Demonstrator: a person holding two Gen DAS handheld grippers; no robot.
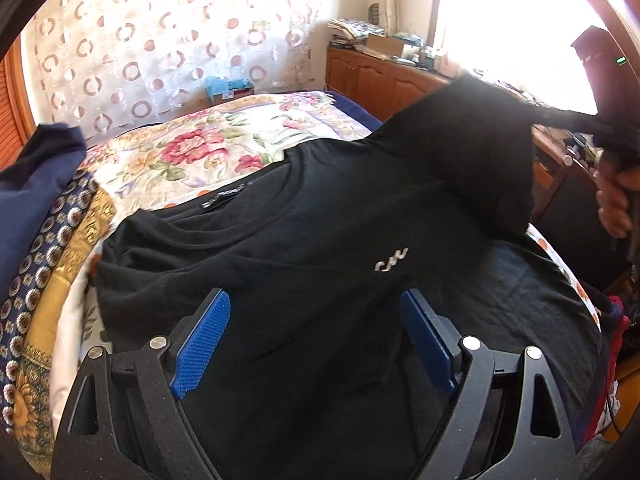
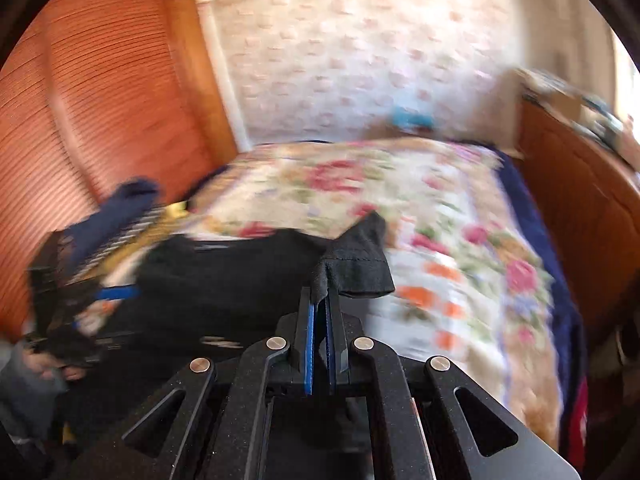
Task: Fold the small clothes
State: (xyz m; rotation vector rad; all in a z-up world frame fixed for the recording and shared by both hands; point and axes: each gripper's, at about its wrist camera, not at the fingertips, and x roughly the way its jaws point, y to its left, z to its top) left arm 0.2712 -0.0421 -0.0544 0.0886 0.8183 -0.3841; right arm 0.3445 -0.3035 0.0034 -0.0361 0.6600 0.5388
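Note:
A black T-shirt [image 1: 320,232] with a small white logo lies face up on the flowered bedspread [image 1: 208,148]. My left gripper [image 1: 316,308] hovers over its lower chest, blue pads wide apart, open, nothing between them. My right gripper [image 2: 320,300] is shut on the hem of the shirt's sleeve [image 2: 356,268]. In the left wrist view that sleeve [image 1: 480,136] is lifted off the bed toward the upper right, where the right gripper [image 1: 592,120] and a hand [image 1: 612,196] show at the edge. The right wrist view is blurred.
Folded clothes, dark blue and patterned [image 1: 44,216], are stacked at the bed's left. A wooden cabinet [image 1: 384,76] with clutter stands beyond the bed by a bright window. A wooden slatted door [image 2: 92,92] is at the left. A patterned curtain [image 1: 160,40] hangs behind.

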